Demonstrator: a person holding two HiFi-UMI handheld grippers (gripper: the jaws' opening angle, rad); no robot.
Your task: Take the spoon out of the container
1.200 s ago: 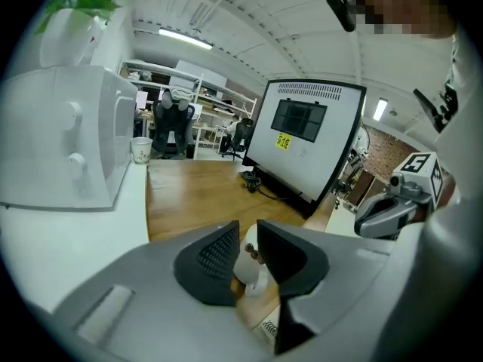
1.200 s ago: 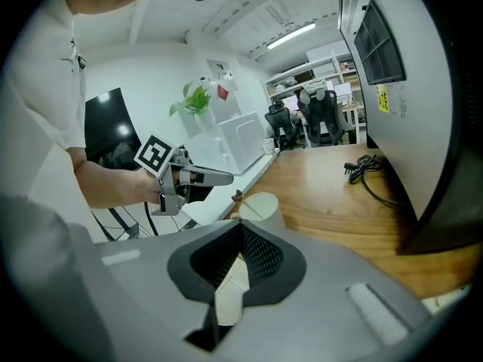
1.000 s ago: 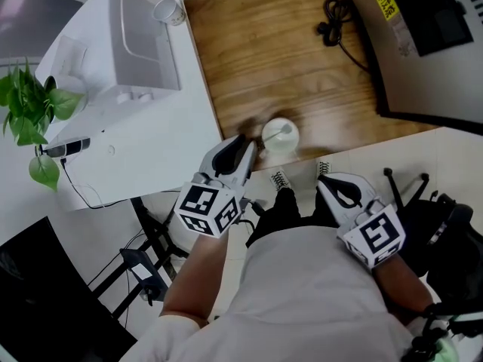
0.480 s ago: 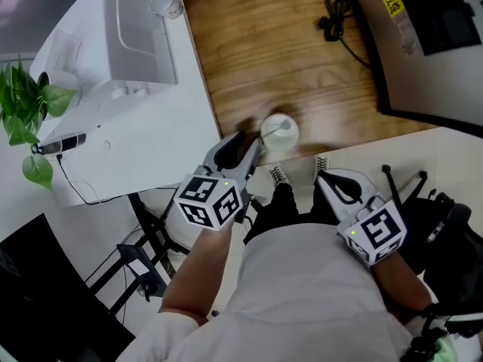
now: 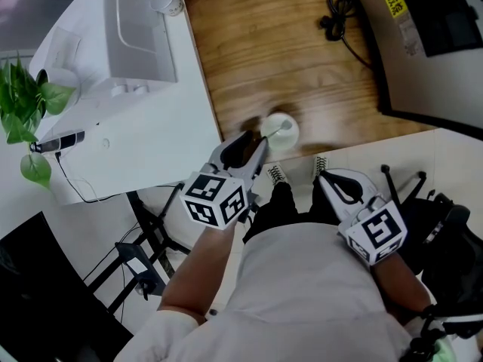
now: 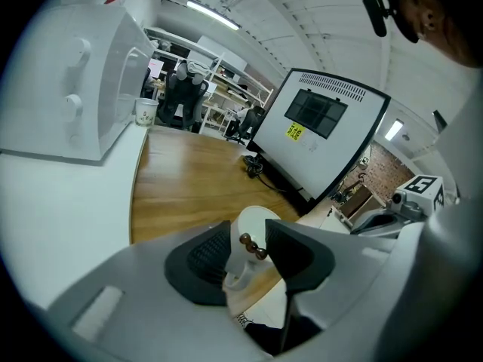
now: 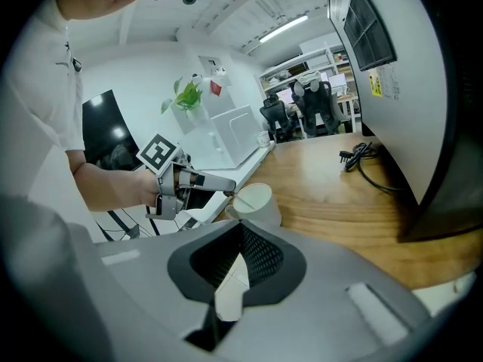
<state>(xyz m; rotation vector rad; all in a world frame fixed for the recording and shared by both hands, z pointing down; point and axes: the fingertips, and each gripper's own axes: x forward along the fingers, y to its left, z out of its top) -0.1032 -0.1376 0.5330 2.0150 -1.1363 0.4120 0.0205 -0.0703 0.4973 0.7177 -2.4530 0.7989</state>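
White container [image 5: 280, 132]; warm brown counter [image 5: 287, 59] with darker wood grain — green plant [image 5: 26, 104] leaves, a yellow label [image 5: 394, 0] with dark print, a black cable [image 5: 332, 21].

One white mug [image 5: 281, 136] holding one spoon [image 6: 252, 244] stands at the counter's [image 5: 279, 59] near edge. One paper cup [image 5: 166, 3] sits by its far left corner, and one black cable [image 5: 336, 19] near its far edge.

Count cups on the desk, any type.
2. A white mug stands near the front edge of the wooden desk. A paper cup sits at the far left, beside the white machine. More could be hidden behind that machine.
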